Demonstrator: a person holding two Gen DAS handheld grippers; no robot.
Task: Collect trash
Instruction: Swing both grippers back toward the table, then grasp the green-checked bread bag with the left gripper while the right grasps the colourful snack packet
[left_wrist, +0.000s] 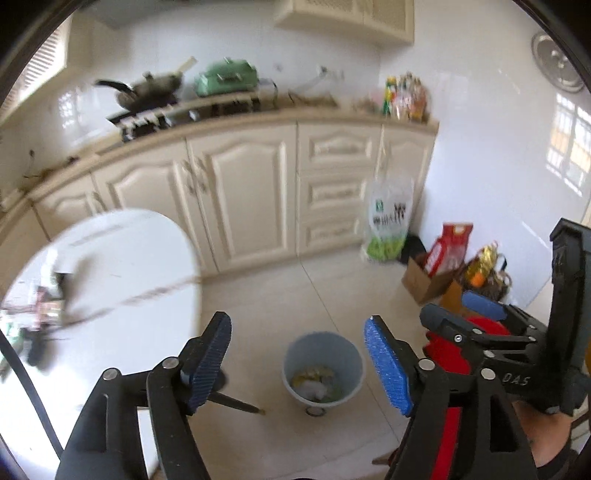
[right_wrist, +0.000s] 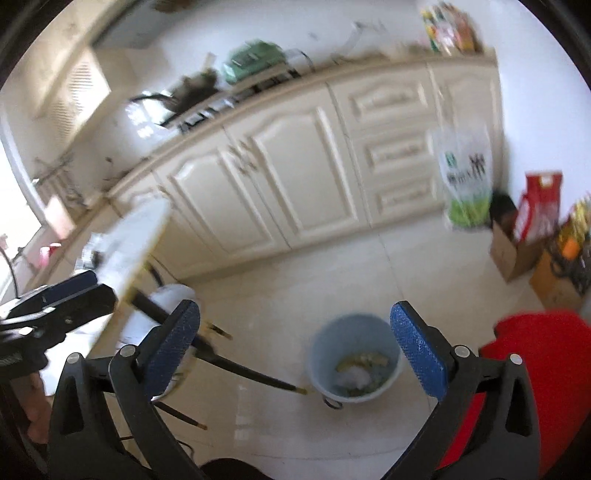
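- While both grippers hang over the tiled floor, the pale blue bin (left_wrist: 322, 369) stands below and beyond them; it shows between the blue pads of the left gripper (left_wrist: 297, 363), well apart from them.
- Left gripper: jaws spread wide, nothing between the pads.
- Right gripper (right_wrist: 306, 354): jaws spread wide, nothing held; the bin (right_wrist: 354, 356) shows in the gap, nearer the right-hand pad.
- Trash (right_wrist: 360, 373), yellow scraps and a white crumpled lump, lies on the bottom of the bin.
- Left wrist view only: the top of the white round table (left_wrist: 122, 266), left of the bin, with blurred clutter at its left edge; the right gripper's body (left_wrist: 509, 343) to the right of the bin, marked "DAS".
- Right wrist view only: the table's dark legs (right_wrist: 236, 365) reaching the floor left of the bin; a red object (right_wrist: 543, 369) right of the bin.
- Behind the bin, a white-and-green bag (left_wrist: 388, 221) leans on the cream cabinets (left_wrist: 251, 192); its print is too blurred to read.
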